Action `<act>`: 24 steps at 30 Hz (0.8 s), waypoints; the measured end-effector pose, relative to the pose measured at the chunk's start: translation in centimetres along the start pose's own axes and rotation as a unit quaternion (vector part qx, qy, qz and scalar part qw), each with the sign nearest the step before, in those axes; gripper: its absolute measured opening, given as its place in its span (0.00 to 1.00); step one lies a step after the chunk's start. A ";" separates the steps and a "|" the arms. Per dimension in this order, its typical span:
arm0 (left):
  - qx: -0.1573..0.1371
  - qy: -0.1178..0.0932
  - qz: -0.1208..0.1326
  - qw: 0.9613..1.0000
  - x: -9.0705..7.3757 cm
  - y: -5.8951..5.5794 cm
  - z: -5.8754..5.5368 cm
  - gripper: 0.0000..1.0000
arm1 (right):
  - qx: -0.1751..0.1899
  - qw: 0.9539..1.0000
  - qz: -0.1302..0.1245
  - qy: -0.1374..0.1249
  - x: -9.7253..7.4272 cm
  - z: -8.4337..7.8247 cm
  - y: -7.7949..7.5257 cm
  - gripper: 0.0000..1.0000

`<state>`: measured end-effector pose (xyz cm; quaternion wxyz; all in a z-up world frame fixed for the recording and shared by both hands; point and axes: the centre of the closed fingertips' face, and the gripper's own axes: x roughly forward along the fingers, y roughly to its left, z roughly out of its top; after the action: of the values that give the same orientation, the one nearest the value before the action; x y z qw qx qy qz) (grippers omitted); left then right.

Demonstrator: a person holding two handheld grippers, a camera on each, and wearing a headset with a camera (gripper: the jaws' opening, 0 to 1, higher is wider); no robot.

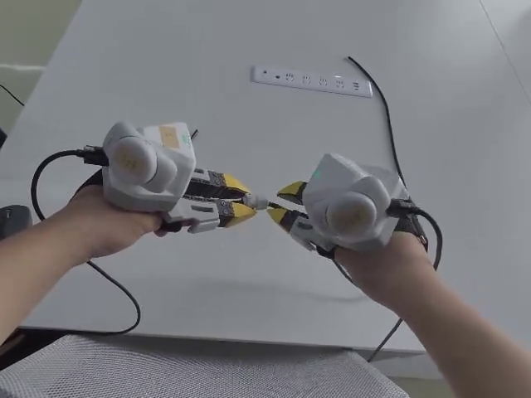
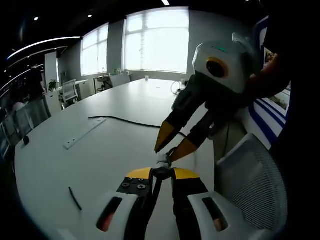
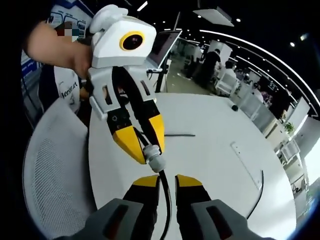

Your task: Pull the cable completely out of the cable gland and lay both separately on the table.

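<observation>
- Head view: both claws are held up over the tabletop [image 1: 249, 50], on the near side of the strip [image 1: 311, 80], with their tips almost meeting. The left claw [image 1: 246, 201] is clenched on the little white gland [image 1: 258, 201]. The right claw [image 1: 280, 205] sits just beside the gland, at its other end.
- Left gripper view: the gland [image 2: 162, 162] is pinched right at the left claw's yellow tips. The right claw comes in from the upper right, its two jaws narrowing to a point just beside the gland. The strip [image 2: 82, 132] lies flat on the tabletop, well apart from the gland, off to the left.
- Right gripper view: the black cable [image 3: 165, 200] comes out of the gland [image 3: 153, 154] and runs down between the right claw's jaws, which look clamped on it. So the cable isn't out of the gland yet, and neither is on the tabletop. The strip [image 3: 245, 157] is way off to the right of the gland.
</observation>
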<state>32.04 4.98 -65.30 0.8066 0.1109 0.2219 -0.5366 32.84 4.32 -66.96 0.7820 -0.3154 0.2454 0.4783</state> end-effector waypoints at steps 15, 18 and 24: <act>0.003 0.003 -0.001 1.000 -0.2 0.0 0.0 0.15 | 0.020 1.000 0.019 -0.011 0.0 0.0 0.5 0.00; 0.001 -0.001 0.002 1.000 -0.6 0.2 0.0 0.15 | 0.032 0.999 0.011 -0.004 -0.1 -0.5 0.3 0.00; 0.006 -0.003 0.004 1.000 -0.9 0.0 0.0 0.15 | 0.080 0.997 0.006 0.004 -0.4 -1.9 -0.1 0.00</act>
<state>31.78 5.71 -64.86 0.8086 0.1149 0.2160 -0.5351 32.61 2.62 -67.93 0.8010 -0.2520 0.2879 0.4605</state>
